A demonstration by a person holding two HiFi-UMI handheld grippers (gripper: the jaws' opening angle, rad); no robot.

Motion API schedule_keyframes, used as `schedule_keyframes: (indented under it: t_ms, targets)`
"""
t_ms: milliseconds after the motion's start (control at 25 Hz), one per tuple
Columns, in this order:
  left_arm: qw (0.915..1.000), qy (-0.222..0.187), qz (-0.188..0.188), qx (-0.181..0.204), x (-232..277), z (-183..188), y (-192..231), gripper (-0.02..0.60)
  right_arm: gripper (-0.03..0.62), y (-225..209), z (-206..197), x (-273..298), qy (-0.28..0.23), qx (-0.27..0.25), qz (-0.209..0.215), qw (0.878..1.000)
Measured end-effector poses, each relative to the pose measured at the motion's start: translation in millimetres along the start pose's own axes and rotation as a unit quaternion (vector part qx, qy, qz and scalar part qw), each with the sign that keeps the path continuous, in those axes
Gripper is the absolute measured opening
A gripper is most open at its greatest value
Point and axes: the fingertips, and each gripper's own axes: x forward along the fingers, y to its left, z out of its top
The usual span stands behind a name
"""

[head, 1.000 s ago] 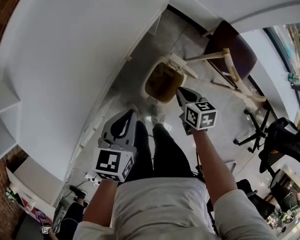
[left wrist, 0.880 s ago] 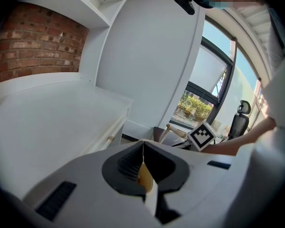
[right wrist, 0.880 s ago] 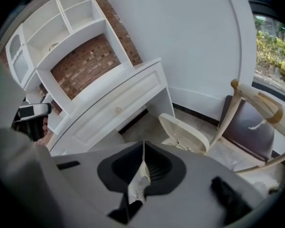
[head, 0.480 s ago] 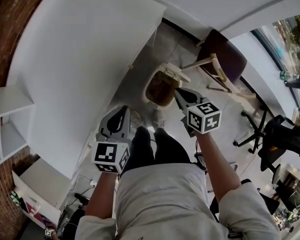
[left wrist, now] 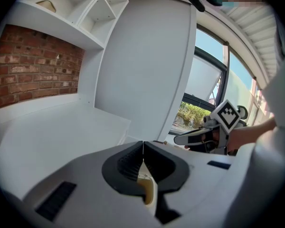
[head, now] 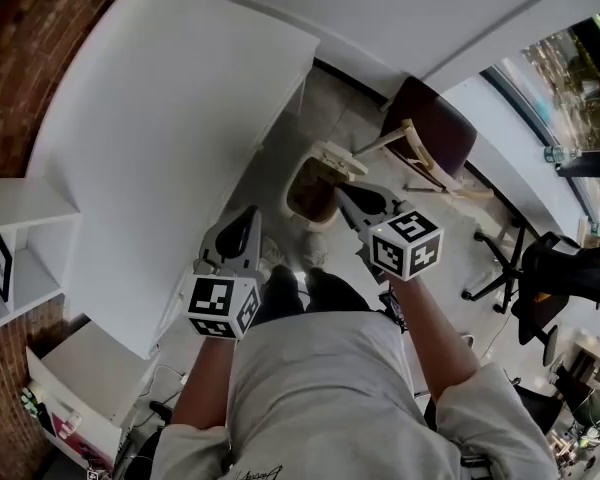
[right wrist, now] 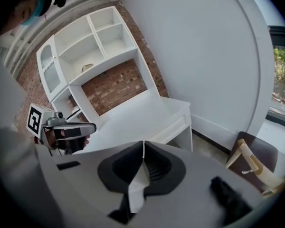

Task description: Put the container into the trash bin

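Observation:
The beige trash bin (head: 313,190) stands on the floor by the desk's corner, its lid (head: 335,155) flipped open and its inside dark brown. No container shows in any view, and I cannot tell what lies inside the bin. My left gripper (head: 248,218) is shut and empty, held left of the bin and nearer to me. My right gripper (head: 342,195) is shut and empty too, its tips close to the bin's right rim. In the left gripper view the jaws (left wrist: 143,145) meet with nothing between them, and in the right gripper view the jaws (right wrist: 143,144) do the same.
A white desk (head: 170,128) fills the left, with white shelves (right wrist: 85,46) against a brick wall behind it. A dark wooden-armed chair (head: 435,133) stands right of the bin. A black office chair (head: 555,273) is further right. My legs and feet are just below the bin.
The view has swung towards the desk and the bin looks smaller and further off. Both grippers stay shut and have drawn back slightly from the bin.

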Motion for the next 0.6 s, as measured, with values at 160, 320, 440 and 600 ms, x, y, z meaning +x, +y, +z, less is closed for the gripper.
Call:
schedule_keyframes:
  t_ms: [160, 320, 440, 600]
  targets:
    - [0.9999, -0.010, -0.003, 0.006, -6.3, 12.7, -8.4, 0.017, 0.031, 16.3, 12.9, -12.4, -0.015, -0.014, 0.007, 1.000]
    - [0.9998, -0.013, -0.007, 0.014, -15.2, 16.5, -14.9, 0.017, 0.029, 31.0, 21.7, -22.2, -0.030, -0.023, 0.009, 0.999]
    - [0.9997, -0.008, -0.008, 0.022, -18.8, 15.0, -15.4, 0.017, 0.029, 40.2, 28.4, -27.1, -0.042, -0.029, 0.012, 0.999]
    - [0.9996, -0.009, -0.008, 0.026, -26.7, 17.0, -15.7, 0.017, 0.028, 53.4, 31.8, -33.7, -0.044, -0.035, 0.019, 0.998]
